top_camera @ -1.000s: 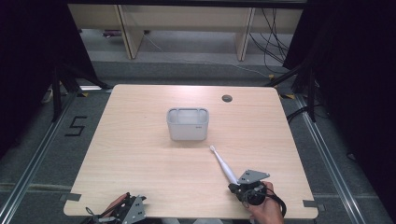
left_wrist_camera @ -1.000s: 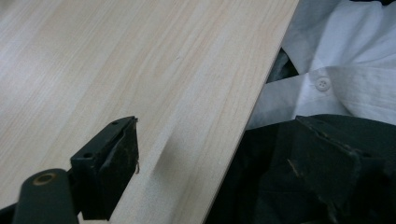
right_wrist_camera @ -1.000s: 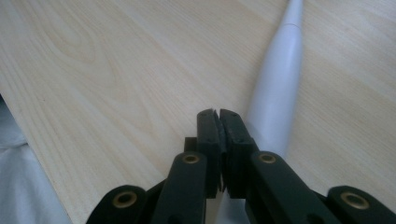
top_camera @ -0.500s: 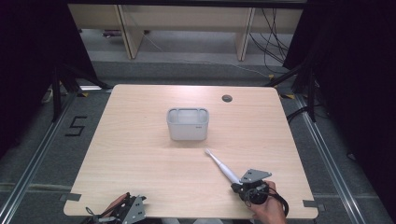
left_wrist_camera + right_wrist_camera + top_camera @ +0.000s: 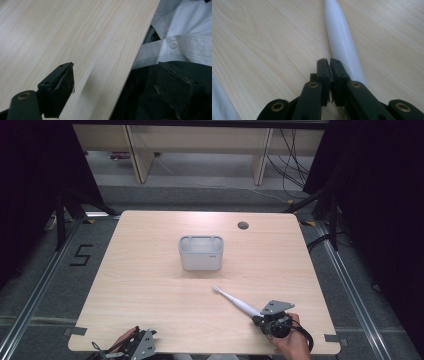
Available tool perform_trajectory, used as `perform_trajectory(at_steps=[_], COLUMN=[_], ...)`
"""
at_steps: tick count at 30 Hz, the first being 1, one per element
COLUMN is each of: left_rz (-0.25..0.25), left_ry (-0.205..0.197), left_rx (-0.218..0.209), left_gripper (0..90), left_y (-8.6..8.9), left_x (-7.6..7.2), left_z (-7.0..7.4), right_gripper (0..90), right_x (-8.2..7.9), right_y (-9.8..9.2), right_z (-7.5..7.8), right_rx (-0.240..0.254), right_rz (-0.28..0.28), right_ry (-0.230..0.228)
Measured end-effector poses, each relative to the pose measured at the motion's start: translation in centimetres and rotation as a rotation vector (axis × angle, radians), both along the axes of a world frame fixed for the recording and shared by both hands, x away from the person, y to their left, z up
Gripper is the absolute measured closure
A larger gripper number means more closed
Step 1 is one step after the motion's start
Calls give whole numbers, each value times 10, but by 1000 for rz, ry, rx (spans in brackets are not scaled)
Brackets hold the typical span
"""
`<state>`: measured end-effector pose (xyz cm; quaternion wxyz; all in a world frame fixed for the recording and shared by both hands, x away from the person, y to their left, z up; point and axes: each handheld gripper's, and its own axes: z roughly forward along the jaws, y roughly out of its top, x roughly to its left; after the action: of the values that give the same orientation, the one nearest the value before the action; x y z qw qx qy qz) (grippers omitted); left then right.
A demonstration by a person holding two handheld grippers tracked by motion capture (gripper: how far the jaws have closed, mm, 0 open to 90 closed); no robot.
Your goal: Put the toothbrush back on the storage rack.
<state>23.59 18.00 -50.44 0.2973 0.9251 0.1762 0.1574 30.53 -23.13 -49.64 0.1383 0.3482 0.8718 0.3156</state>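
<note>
Lying flat, the toothbrush [image 5: 236, 301] pointed its head toward ten o'clock; your right gripper [image 5: 260, 318] was closed beside its handle, your left gripper [image 5: 117, 85] open.

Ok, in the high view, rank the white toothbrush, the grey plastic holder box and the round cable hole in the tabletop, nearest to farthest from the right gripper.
From the right gripper:
1. White toothbrush, lying right at its jaws, bristle end pointing up-left.
2. Grey plastic holder box, mid-table, farther up-left.
3. Round cable hole, near the table's far edge.
</note>
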Motion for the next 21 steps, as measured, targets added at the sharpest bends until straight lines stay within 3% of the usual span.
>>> perform_trajectory(at_steps=[2,6,11,18,19,20,21], left_rz=[3,5,7,4,16,12,11], left_ry=[1,1,-2,8,-7,-2,0], left_rx=[-2,-2,-3,5,10,8,6], left_gripper=[153,153,153,153,153,153,153], left_y=[0,0,0,0,0,0,0], left_x=[0,1,1,2,2,2,2], left_z=[-1,-1,-1,-1,-1,-1,-1], right_gripper=[840,761,662,613,609,597,587], right_x=[0,-5,-2,6,8,12,13], right_y=[1,8,22,29,29,30,31], right_z=[1,11,26,28,28,28,29], right_rx=[6,1,-113,-165,-173,-197,-195], right_rz=[1,9,29,28,31,58,43], right_ry=[14,-6,-57,-33,-29,-47,-12])
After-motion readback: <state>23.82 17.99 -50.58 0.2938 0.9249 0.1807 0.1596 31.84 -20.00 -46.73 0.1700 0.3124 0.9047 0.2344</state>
